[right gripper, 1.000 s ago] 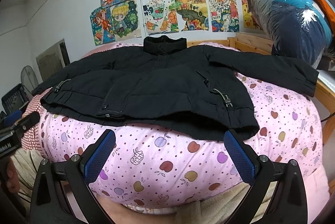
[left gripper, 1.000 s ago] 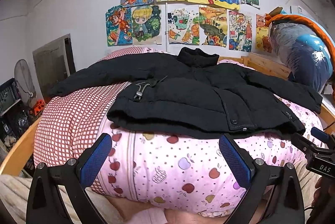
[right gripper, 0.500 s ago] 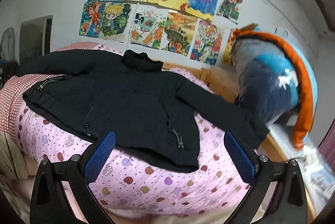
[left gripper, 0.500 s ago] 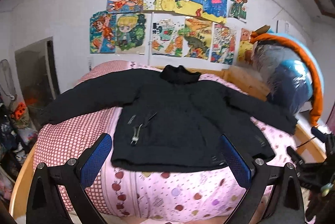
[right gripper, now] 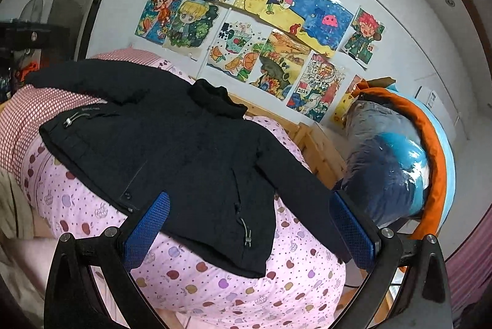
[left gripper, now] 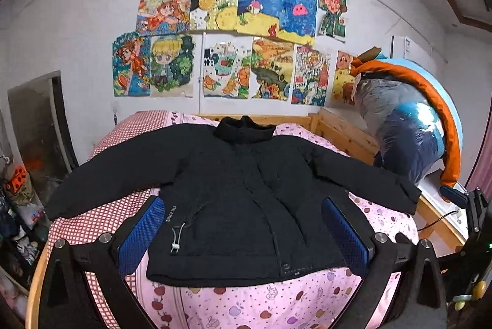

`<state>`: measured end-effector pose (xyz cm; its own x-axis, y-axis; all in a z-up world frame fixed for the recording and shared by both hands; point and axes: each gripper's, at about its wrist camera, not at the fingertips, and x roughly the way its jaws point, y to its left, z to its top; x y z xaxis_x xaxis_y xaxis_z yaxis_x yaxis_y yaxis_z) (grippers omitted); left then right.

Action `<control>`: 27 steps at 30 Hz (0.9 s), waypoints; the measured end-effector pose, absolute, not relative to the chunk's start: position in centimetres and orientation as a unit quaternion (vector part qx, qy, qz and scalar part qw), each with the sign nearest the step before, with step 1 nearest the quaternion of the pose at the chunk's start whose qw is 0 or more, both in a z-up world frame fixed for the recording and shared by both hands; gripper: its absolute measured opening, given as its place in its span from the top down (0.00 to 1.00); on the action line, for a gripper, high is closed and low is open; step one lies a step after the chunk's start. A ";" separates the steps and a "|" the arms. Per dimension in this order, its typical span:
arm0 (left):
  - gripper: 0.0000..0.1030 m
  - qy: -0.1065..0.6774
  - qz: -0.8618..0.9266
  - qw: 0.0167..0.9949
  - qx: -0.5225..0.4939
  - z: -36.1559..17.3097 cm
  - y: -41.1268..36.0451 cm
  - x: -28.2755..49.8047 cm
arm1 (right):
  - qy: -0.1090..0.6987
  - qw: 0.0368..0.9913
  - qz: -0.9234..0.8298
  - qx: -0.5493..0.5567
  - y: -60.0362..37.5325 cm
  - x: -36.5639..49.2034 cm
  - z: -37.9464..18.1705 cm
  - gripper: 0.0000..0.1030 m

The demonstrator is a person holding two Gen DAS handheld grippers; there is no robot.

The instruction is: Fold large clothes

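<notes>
A: What surrounds the black jacket (left gripper: 246, 193)?

B: It lies flat, sleeves spread, on the pink quilt (left gripper: 276, 304) of the bed (left gripper: 341, 129). Drawings (left gripper: 246, 52) cover the wall; a plastic-wrapped bundle (right gripper: 387, 163) sits just right of the bed, near one sleeve.

A: And the claws?

B: Left claw (left gripper: 243, 236) and right claw (right gripper: 249, 227) both gape wide, empty, above the hem. Nothing blocks them.

A: Changed since a second ago?

B: Both have risen; the right has probably swung rightward.
</notes>
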<state>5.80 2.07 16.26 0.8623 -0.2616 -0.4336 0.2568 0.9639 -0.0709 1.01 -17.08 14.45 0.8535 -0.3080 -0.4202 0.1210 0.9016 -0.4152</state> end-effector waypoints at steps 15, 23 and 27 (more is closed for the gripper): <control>0.00 0.218 -0.086 0.969 0.074 18.6 -0.6 19.4 | 0.386 0.907 -0.074 0.151 -33.5 13.3 9.9 0.01; 0.00 0.297 -0.104 0.937 0.153 14.7 -5.9 27.8 | 0.413 0.860 -0.227 0.195 -42.0 16.4 2.0 0.01; 0.00 0.342 -0.129 0.912 0.186 12.2 -9.8 32.2 | 0.371 0.839 -0.232 0.323 -44.6 14.3 -3.4 0.01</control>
<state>32.20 -9.76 12.16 0.7319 -0.1090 -0.6727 0.3632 0.8976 0.2497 14.31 -44.65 -3.41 0.6170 -0.1495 -0.7726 0.6295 0.6829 0.3705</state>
